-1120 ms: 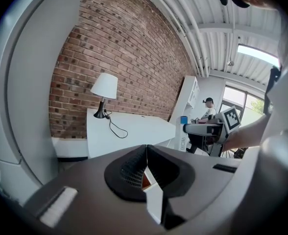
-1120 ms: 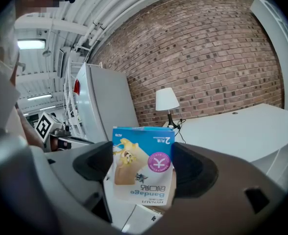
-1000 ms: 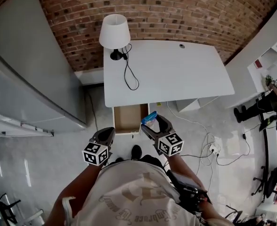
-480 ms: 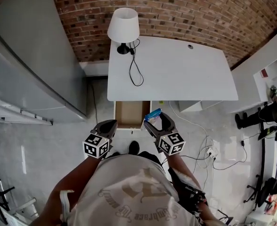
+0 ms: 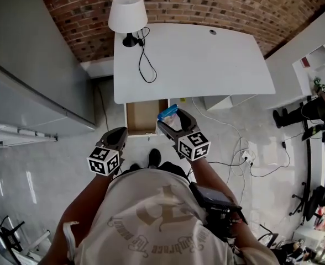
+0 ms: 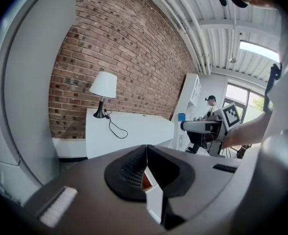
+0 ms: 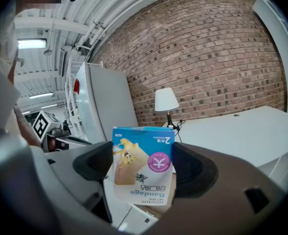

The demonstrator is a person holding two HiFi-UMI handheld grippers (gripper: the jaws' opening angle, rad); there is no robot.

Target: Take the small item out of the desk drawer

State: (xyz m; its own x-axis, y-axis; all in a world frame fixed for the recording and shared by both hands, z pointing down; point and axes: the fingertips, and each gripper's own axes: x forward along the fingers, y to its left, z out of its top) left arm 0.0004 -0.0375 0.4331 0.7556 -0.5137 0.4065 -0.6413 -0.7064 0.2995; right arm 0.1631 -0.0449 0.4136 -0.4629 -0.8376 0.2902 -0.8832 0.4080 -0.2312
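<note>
Right tongs point(image 5: 171, 121) clamped on bandage box point(image 7: 144, 163). Box out of open drawer point(image 5: 141, 116), by its right edge. Left tongs point(image 6: 145, 166) shut together, empty, near drawer front. Step looks like lift-away: firm squeeze, box level, rise clear of counter point(image 5: 206, 65) edge. Counter bare right of lamp point(image 5: 124, 12): ample room.

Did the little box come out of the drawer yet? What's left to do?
Yes. The drawer is open and the bandage box is out, clamped between the right gripper's jaws near its front corner. The left gripper is shut and empty. Left, probably: set the box on the desk and shut the drawer.
</note>
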